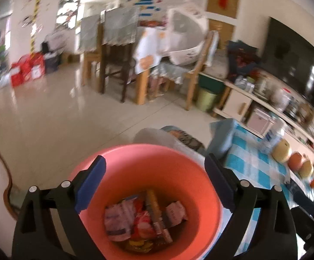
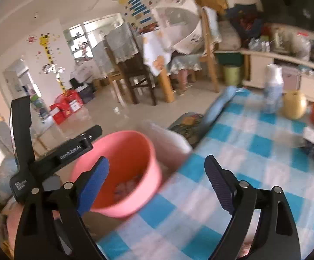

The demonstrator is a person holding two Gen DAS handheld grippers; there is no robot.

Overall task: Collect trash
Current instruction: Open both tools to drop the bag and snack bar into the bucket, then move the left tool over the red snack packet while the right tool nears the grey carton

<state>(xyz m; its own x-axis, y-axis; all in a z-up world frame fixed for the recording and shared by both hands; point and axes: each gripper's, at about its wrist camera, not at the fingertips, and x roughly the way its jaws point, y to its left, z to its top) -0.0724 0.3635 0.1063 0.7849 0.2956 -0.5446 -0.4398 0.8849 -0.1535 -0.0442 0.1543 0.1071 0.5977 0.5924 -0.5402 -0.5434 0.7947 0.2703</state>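
Daylight room, soft and smeared in both wrist views

Bright daylight is pouring in from the windows [image 2: 87, 41] at the back, blown out to white, and it glares off the glossy floor [image 1: 55, 108] in pale streaks; the left wrist view is blurred across the far furniture, the wrappers [image 1: 139, 218] in the pink bucket [image 1: 185, 173] a bit sharper; the right wrist view smears the checked cloth [image 2: 232, 147] and the white bottle [image 2: 272, 86], while the black frames up close stay crisp; fisheye bending curves walls and shelves, and dark vignette fills all 4 corners; shadows are faint.
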